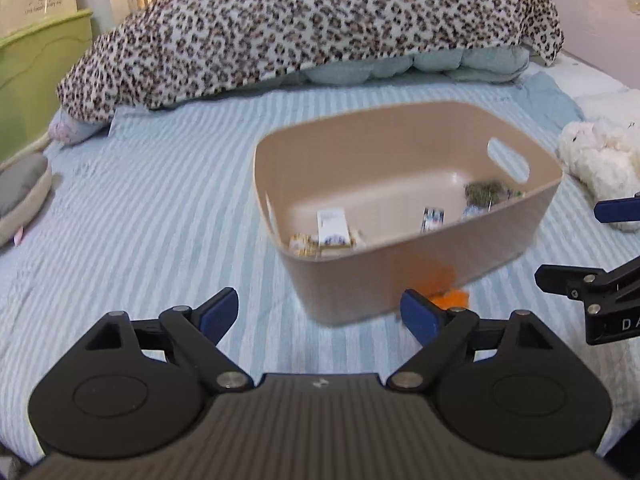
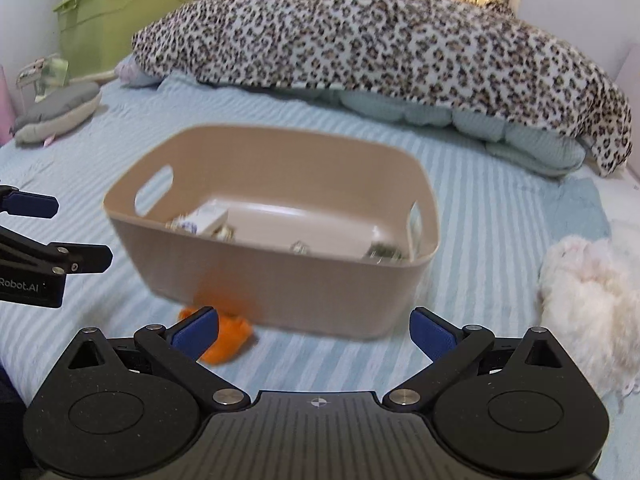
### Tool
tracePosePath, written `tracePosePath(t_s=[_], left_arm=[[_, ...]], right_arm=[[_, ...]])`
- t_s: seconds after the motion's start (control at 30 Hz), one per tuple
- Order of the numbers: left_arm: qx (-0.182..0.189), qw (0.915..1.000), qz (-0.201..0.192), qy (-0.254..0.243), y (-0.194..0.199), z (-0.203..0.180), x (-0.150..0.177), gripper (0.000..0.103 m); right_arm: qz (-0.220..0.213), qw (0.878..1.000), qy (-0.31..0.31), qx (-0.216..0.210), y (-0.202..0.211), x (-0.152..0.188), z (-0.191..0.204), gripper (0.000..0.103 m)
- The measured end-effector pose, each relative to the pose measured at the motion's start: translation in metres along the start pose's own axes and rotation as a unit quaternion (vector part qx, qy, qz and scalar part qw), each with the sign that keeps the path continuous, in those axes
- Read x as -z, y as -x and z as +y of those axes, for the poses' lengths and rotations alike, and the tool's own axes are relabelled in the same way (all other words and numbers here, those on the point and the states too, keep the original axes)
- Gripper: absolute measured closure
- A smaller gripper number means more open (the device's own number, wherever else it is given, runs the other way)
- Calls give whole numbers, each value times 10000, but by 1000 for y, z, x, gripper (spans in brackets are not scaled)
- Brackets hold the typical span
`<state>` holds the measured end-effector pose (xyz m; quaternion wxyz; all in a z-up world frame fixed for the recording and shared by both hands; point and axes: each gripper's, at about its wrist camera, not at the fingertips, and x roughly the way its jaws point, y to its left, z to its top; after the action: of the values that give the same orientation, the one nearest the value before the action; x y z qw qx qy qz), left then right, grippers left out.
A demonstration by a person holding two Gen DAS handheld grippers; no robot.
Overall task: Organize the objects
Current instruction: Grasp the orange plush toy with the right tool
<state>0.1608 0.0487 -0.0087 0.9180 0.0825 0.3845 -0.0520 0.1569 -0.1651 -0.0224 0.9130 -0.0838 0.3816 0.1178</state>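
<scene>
Left gripper [image 1: 318, 314]: blue-padded fingers spread wide, nothing between them; held above the striped bedspread [image 1: 152, 216], just short of the bin. Its side also shows at the left edge of the right wrist view.

Right gripper [image 2: 314, 332]: fingers likewise spread wide and empty, held low over the bedspread in front of the bin's near wall; seen from the side at the right edge of the left wrist view.

Beige bin [image 1: 420, 256]: plastic, open-topped, rounded corners, a slot handle cut in each end wall; stands on the bed ahead of both grippers.

Bin contents: a white carton [image 1: 332, 226] with small packets beside it at one end; a small printed packet [image 1: 432, 219] near the middle; a dark green clump [image 1: 482, 193] at the other end. Blur hides any lettering.

Orange item [image 2: 226, 340]: soft, crumpled, lying on the bedspread against the foot of the bin's near wall, partly behind the right gripper's left finger.

Surroundings: white plush toy [image 2: 588, 300] beside the bin; leopard-print blanket [image 2: 360, 40] heaped over pale quilted bedding behind; green storage tub [image 2: 120, 12] and grey cushion [image 2: 60, 108] at the far corner.
</scene>
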Motion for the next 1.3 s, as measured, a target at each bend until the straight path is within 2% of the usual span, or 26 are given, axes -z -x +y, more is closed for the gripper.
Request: tracePosePath(t_s=[0.27, 0.6, 0.93, 1.0, 1.1, 1.13, 1.17, 1.23, 1.3], left_arm=[[-149, 9985, 497, 192, -32, 9, 27, 14], [-227, 9941, 1021, 303, -70, 10, 43, 14], [-202, 9937, 1086, 165, -88, 0, 37, 15], [-328, 9936, 1074, 125, -89, -1, 37, 14], [-324, 9931, 1108, 193, -90, 3, 37, 14], [-311, 9930, 1118, 227, -90, 4, 37, 14], [-309, 9929, 1123, 245, -90, 5, 38, 14], [-320, 9929, 1117, 237, -90, 5, 38, 14], [-334, 9932, 1094, 215, -89, 4, 38, 14]], right_arm=[[404, 9991, 16, -102, -28, 24, 13, 0], [782, 9965, -171, -247, -69, 39, 17, 0], [700, 9957, -227, -566, -94, 33, 29, 3], [689, 9954, -227, -633, -98, 31, 31, 8], [688, 9946, -261, -737, -103, 29, 34, 22], [660, 9945, -265, -765, -103, 29, 33, 28], [630, 9944, -260, -809, -102, 29, 33, 40], [601, 9937, -264, -909, -100, 30, 31, 54], [593, 9932, -280, -966, -98, 29, 30, 71]])
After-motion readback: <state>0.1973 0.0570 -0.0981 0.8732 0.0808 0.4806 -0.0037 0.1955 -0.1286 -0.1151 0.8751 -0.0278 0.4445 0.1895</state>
